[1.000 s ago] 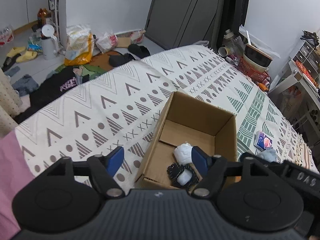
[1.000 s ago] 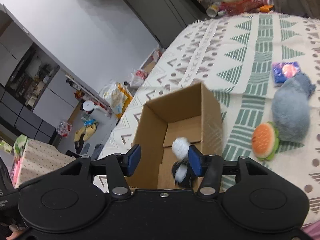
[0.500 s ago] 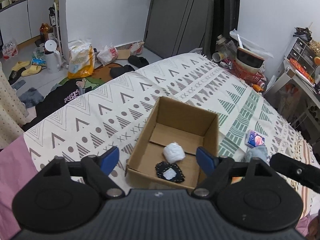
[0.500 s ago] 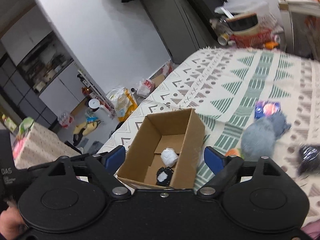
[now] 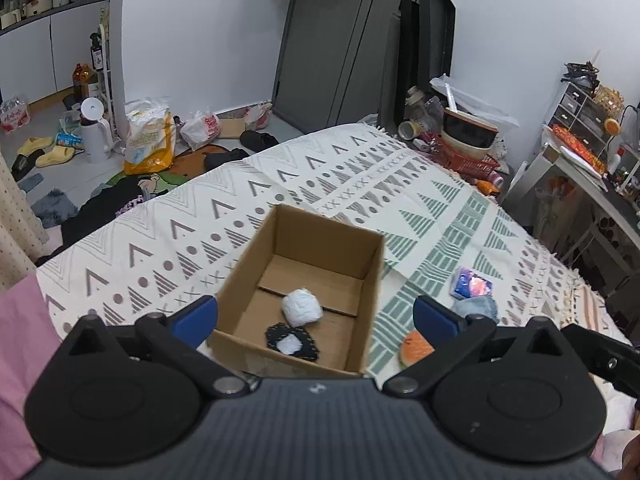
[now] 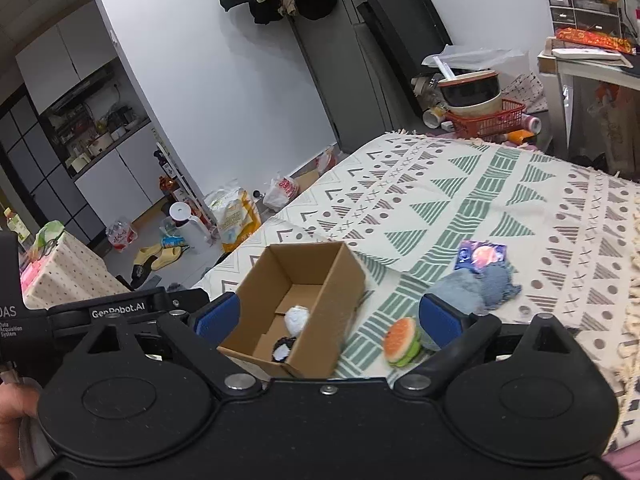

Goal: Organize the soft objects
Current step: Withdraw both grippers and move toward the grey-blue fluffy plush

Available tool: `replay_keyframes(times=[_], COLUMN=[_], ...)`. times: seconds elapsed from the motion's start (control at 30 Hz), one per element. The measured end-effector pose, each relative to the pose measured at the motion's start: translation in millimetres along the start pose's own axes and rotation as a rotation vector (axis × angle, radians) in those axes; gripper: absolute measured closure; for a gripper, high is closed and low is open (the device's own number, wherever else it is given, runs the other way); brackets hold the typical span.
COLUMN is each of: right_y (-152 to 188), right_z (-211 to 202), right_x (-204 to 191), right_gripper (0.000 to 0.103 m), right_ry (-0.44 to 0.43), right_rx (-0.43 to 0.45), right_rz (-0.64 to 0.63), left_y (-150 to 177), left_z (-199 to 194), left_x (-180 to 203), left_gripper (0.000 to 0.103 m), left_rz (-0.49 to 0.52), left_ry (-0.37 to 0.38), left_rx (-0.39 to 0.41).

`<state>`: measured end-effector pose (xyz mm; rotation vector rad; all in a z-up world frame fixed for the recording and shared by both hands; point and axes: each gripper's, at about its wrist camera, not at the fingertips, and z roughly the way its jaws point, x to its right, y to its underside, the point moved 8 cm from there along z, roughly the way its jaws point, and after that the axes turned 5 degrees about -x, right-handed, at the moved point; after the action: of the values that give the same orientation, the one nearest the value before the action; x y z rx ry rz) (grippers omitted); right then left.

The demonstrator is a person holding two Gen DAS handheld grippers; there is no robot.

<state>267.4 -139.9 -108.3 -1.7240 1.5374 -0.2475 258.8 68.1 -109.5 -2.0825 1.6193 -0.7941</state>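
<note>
An open cardboard box (image 5: 372,276) (image 6: 340,292) sits on a patterned bedspread (image 5: 192,232). Inside lie a white soft ball (image 5: 302,307) (image 6: 297,318) and a black-and-white soft piece (image 5: 291,343) (image 6: 283,350). To the box's right lie a burger plush (image 6: 402,342) (image 5: 416,348), a grey fluffy plush (image 6: 464,290) (image 5: 478,307) and a small purple packet (image 6: 480,255) (image 5: 470,283). My left gripper (image 5: 316,318) hovers before the box, its jaws opening, nothing between them. My right gripper (image 6: 330,318) also hangs above the box's near side, jaws opening and empty.
The bed's far edge drops to a cluttered floor with bags (image 5: 150,140), slippers (image 5: 48,152) and a white kettle (image 5: 96,136). A red basket with bowls (image 5: 470,148) stands at the bed's far right. A desk (image 5: 592,184) lies to the right.
Both grippers have pulled back and up from the box and their jaws have spread wide. The white ball and the black-and-white piece stay in the box.
</note>
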Motion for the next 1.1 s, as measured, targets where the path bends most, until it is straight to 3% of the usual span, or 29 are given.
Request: replay_keyframes(times=[0.47,0.77,1.1], right_y=[-11.5,9.7,26.4], right_z=[-24.1,-2.3,21.4], right_x=[52.3,110.8,165.5], right_gripper=[0.003,0.009,0.014], right_ry=[0.001,-0.03,0.052], right_rx=[0.024,0.015,-0.027], right_rz=[0.016,0.222,0.38], left_y=[10.3,21.2,35.2], left_z=[0.4,23.9,64.9], left_x=[61.3,90.3,119.1], left_gripper=[0.0,0.0,0.0], left_rz=[0.06,0.083,0.109], left_ry=[0.053,0.031,0.037], left_rx=[0.018,-0.026,-0.08])
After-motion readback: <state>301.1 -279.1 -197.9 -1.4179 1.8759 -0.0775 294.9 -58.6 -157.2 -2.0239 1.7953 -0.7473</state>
